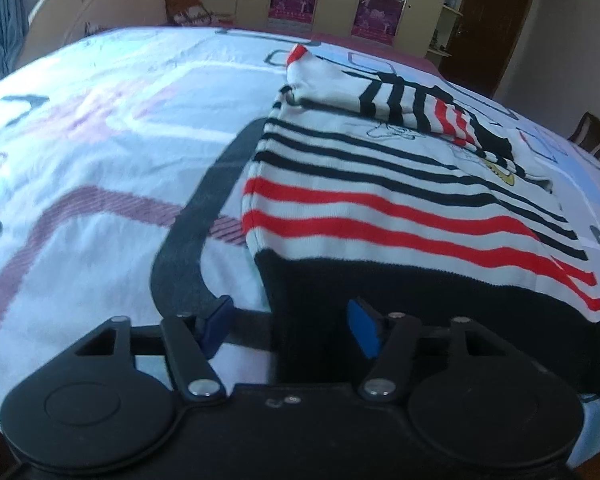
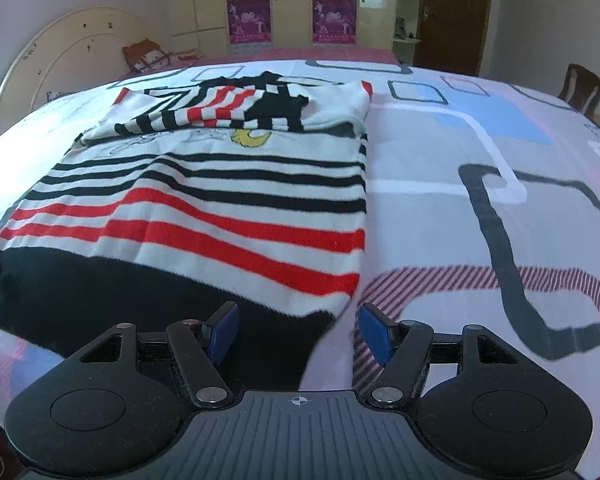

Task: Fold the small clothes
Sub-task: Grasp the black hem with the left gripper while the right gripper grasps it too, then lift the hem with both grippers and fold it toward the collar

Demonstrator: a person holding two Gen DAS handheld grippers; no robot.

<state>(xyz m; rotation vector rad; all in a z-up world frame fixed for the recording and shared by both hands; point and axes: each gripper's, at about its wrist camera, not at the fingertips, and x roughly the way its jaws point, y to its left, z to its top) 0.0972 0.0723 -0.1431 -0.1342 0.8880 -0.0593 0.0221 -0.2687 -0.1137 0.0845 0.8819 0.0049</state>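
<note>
A striped sweater (image 2: 220, 200) is lying flat on the bed (image 2: 480, 152), sleeves folded in; the left claw (image 1: 288, 326) and right claw (image 2: 296, 330) are hovering apart at its black hem (image 2: 140, 300); next, pinching both hem corners seems needed.

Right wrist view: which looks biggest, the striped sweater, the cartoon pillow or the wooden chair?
1. striped sweater, by far
2. cartoon pillow
3. wooden chair, partly cut off

The last two look similar; both sit far away, so their order is unsure.
</note>
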